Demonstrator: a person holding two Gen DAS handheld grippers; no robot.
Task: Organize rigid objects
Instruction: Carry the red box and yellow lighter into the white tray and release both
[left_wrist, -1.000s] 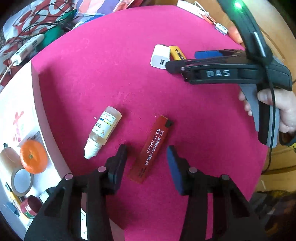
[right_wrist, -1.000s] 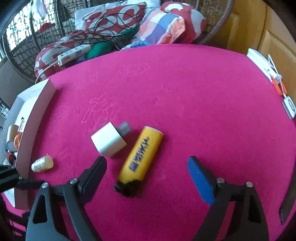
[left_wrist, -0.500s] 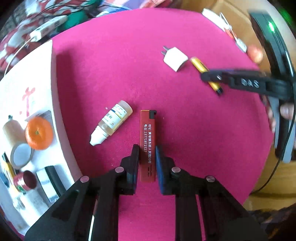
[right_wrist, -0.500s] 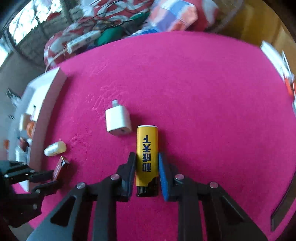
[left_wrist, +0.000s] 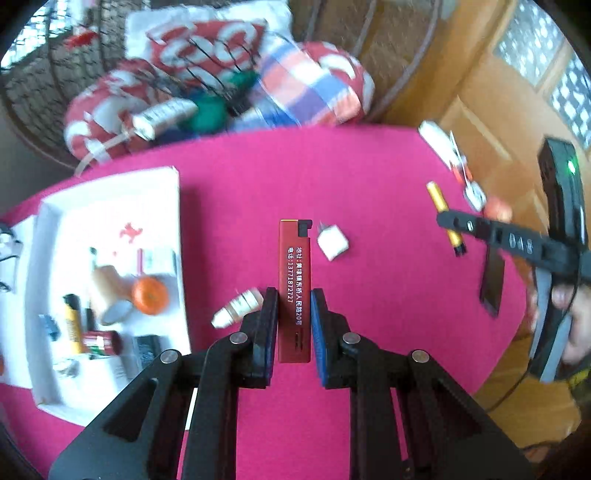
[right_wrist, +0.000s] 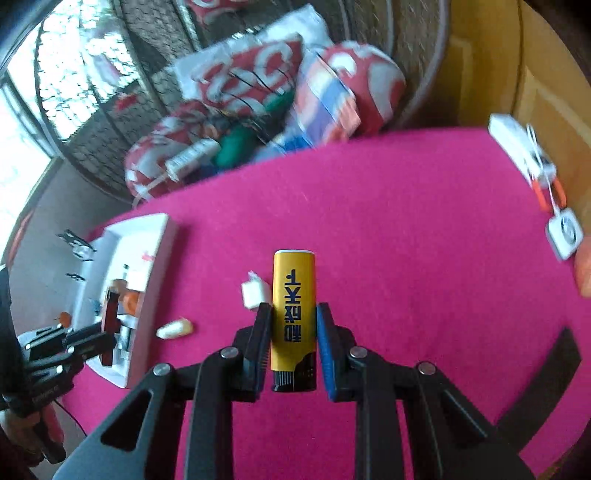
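Observation:
My left gripper (left_wrist: 294, 325) is shut on a flat red lighter (left_wrist: 294, 273) with white print, held clear above the pink table (left_wrist: 369, 325). My right gripper (right_wrist: 293, 341) is shut on a yellow lighter (right_wrist: 293, 295) with dark blue characters, also lifted. In the left wrist view the yellow lighter (left_wrist: 443, 214) shows at the right in the other gripper (left_wrist: 456, 230). On the cloth below lie a white charger plug (left_wrist: 332, 242) and a small dropper bottle (left_wrist: 236, 308). A white tray (left_wrist: 110, 192) stands at the left.
The tray holds an orange (left_wrist: 149, 295), tape rolls, a yellow lighter (left_wrist: 72, 321) and several small items. Patterned cushions (left_wrist: 207, 74) and a power strip (left_wrist: 162, 116) sit behind the table. White cables and a charger (right_wrist: 565, 232) lie at the table's right edge.
Both grippers closed on their lighters, the left on the red one and the right on the yellow one, then lifted them off the cloth. The table now looks farther below.

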